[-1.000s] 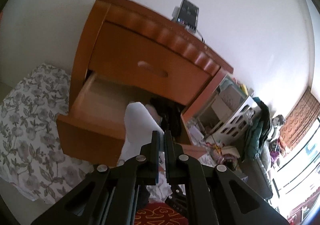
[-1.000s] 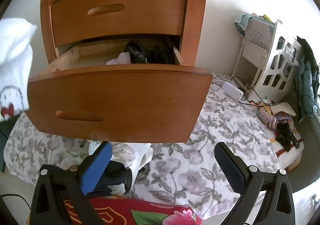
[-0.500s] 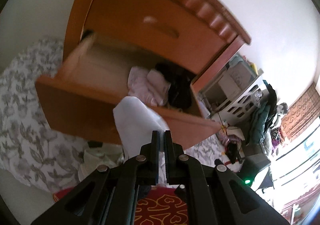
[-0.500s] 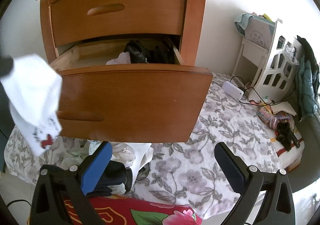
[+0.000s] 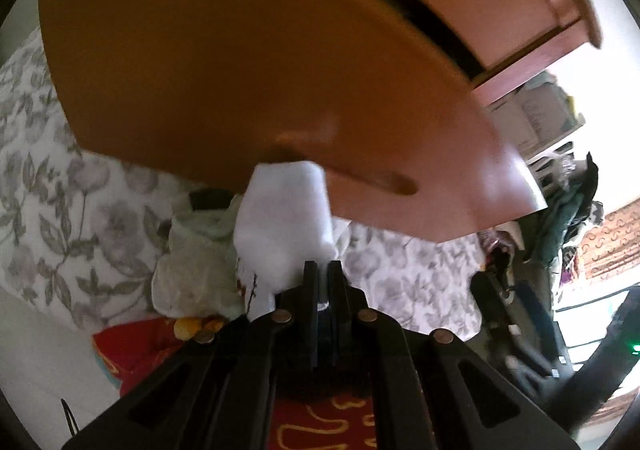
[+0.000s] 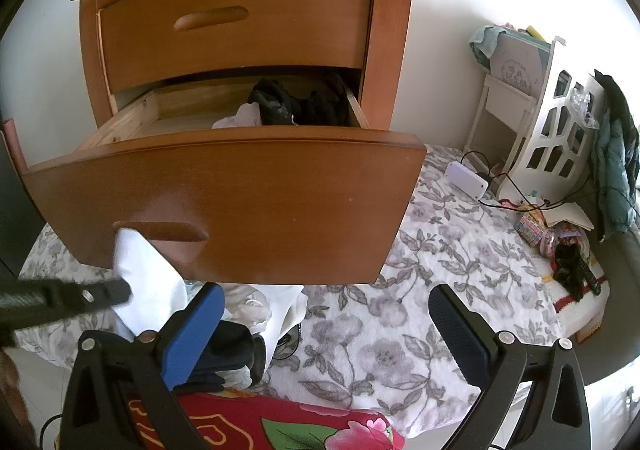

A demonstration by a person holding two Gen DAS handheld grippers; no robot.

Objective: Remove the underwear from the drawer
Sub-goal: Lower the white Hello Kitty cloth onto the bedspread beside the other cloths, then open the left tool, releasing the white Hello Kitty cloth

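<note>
My left gripper (image 5: 322, 270) is shut on a piece of white underwear (image 5: 286, 222), which hangs low in front of the open drawer (image 5: 256, 62). In the right wrist view the same white underwear (image 6: 146, 274) dangles from the left gripper (image 6: 124, 292) just below the drawer front (image 6: 260, 210). Dark and white garments (image 6: 280, 108) still lie inside the drawer. A pile of clothes (image 6: 248, 310) rests on the floral bedding under the drawer. My right gripper (image 6: 324, 326) stands open over the bedding, holding nothing.
The wooden nightstand (image 6: 256, 10) has a shut upper drawer. Floral bedding (image 6: 440, 250) spreads to the right, with a white box and cables (image 6: 468, 180), a white shelf (image 6: 552, 130) and a hanging green jacket (image 6: 616, 154). A red patterned cloth (image 6: 280, 426) lies near me.
The left gripper has sunk with the white underwear from above the drawer to below its front edge, close over the clothes pile. The right gripper has stayed put.
</note>
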